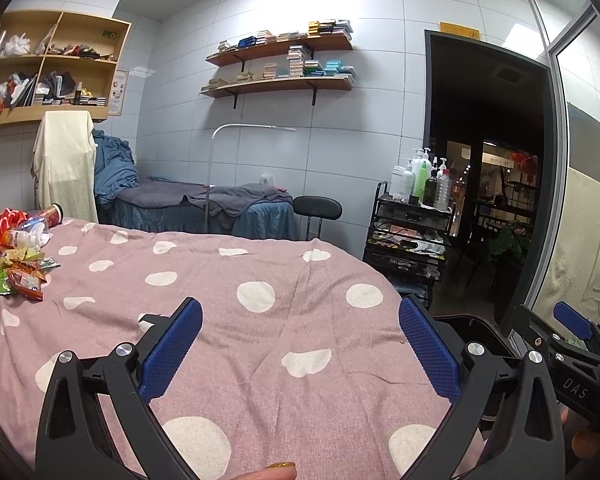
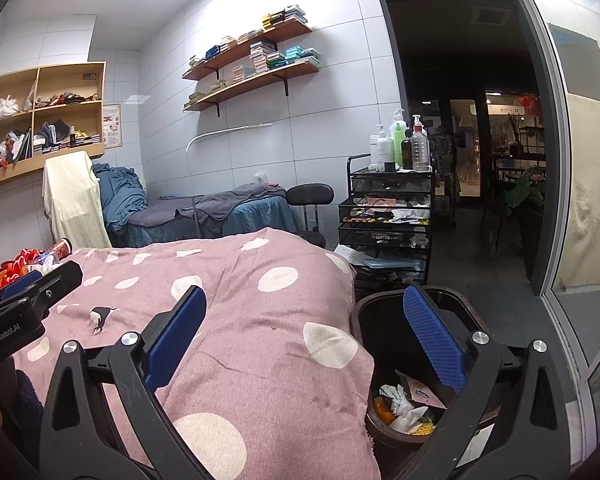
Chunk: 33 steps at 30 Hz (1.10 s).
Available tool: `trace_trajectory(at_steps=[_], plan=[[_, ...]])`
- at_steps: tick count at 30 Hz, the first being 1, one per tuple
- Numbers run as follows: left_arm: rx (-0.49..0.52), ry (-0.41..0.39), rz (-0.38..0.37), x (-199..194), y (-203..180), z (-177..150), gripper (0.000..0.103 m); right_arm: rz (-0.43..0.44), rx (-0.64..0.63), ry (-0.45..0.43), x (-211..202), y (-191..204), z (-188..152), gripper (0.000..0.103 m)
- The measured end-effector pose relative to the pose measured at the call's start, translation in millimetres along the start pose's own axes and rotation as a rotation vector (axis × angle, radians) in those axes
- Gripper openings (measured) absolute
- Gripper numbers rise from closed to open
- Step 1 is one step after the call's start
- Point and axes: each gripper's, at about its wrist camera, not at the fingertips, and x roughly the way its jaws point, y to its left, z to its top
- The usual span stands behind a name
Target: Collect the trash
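A heap of trash lies at the far left of a bed covered by a pink dotted blanket (image 1: 260, 280): snack wrappers (image 1: 20, 272), a plastic bottle (image 1: 26, 236) and a red can (image 1: 52, 214). The same heap of trash (image 2: 40, 262) shows small in the right wrist view. My left gripper (image 1: 300, 340) hovers open over the blanket, nothing between its blue pads. My right gripper (image 2: 304, 332) is open too, over the bed's right edge. Below its right finger stands a dark trash bin (image 2: 380, 312) holding crumpled paper and wrappers (image 2: 404, 408).
A black mesh cart (image 2: 384, 216) topped with bottles stands past the bin. Behind the bed are a second bed with blue and grey covers (image 1: 204, 200), a black stool (image 1: 318, 208) and wall shelves (image 1: 280, 84). A dark doorway (image 2: 480, 160) opens at right.
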Motion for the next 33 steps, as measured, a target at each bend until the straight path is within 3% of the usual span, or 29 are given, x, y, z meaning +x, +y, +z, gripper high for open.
trace_trajectory(at_steps=[33], plan=[[-0.002, -0.001, -0.001, -0.5, 1.5, 0.2, 0.098, 0.0, 0.001, 0.002, 0.4, -0.1, 0.1, 0.097]])
